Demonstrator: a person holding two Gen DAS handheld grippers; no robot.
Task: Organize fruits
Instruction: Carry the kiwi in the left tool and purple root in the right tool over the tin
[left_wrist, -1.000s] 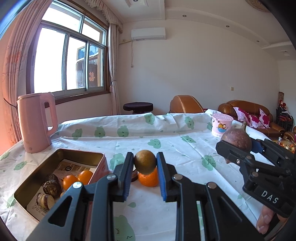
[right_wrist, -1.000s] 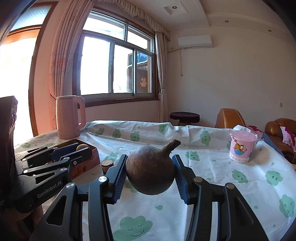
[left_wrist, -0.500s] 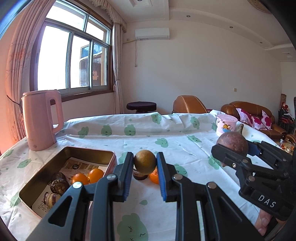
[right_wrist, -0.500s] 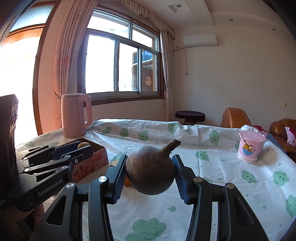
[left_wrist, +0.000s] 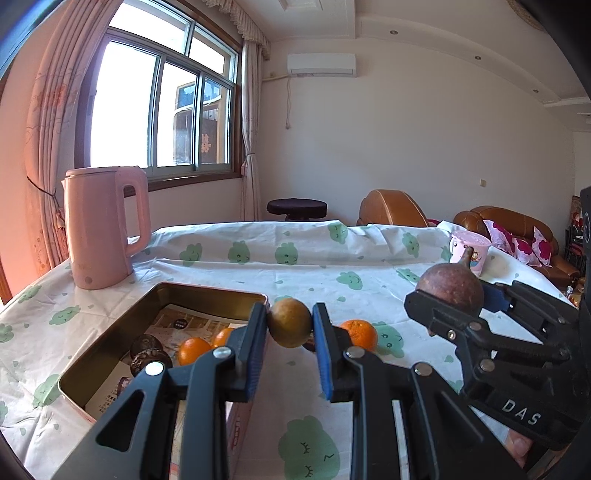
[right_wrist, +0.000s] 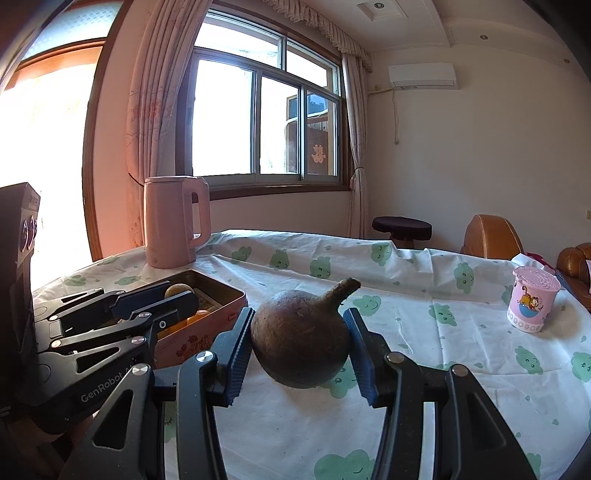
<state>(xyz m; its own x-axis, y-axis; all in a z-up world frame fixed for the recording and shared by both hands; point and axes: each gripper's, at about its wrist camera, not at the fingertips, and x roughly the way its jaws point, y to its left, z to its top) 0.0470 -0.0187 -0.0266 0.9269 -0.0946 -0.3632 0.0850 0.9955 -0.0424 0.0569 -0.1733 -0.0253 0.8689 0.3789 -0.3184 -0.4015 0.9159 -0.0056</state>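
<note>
Blue rubber pads on the left claw (left_wrist: 290, 330) clamp a small yellow-brown round fruit (left_wrist: 289, 322), held above the near corner of the metal tin (left_wrist: 110, 363). The right claw (right_wrist: 301, 347) grips a big brown stemmed fruit (right_wrist: 301, 338) over the surface (right_wrist: 443, 369). I judge both are mid-carry; next comes lowering each into the tin and letting go. Inside I count two oranges (left_wrist: 194, 350) and at least three dark brown pieces (left_wrist: 146, 343); one more orange (left_wrist: 360, 332) sits outside.

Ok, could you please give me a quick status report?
Left gripper shut on small round yellow-brown fruit. Right gripper shut on large brown stemmed fruit. Open metal tin close; path unobstructed.
</note>
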